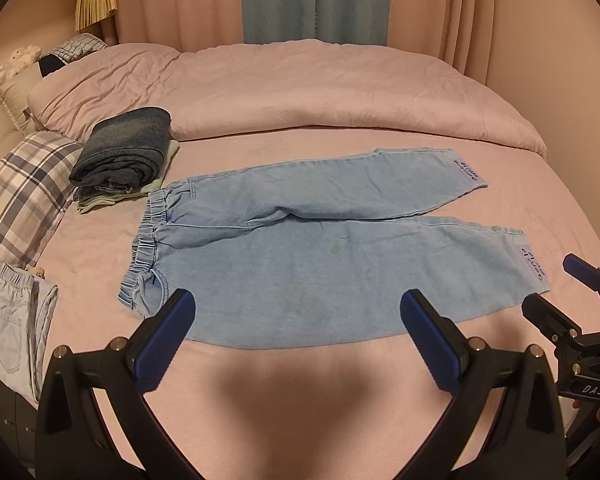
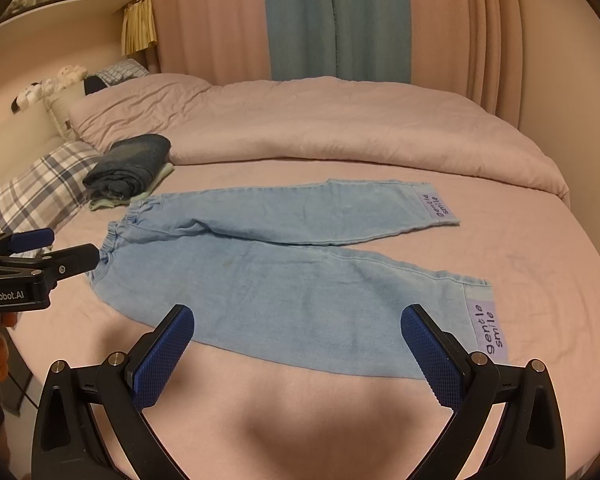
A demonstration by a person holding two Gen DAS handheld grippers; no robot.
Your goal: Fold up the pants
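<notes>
Plaid pillow (image 1: pixel 24 196) at far left; dark folded jeans (image 1: pixel 124 152) beside. Light blue pants (image 1: pixel 320 248) lay flat on pink bed (image 1: pixel 300 380), waistband left, legs right. Left gripper (image 1: pixel 298 312) spread, empty. Right gripper (image 2: pixel 298 326) spread, empty.
</notes>
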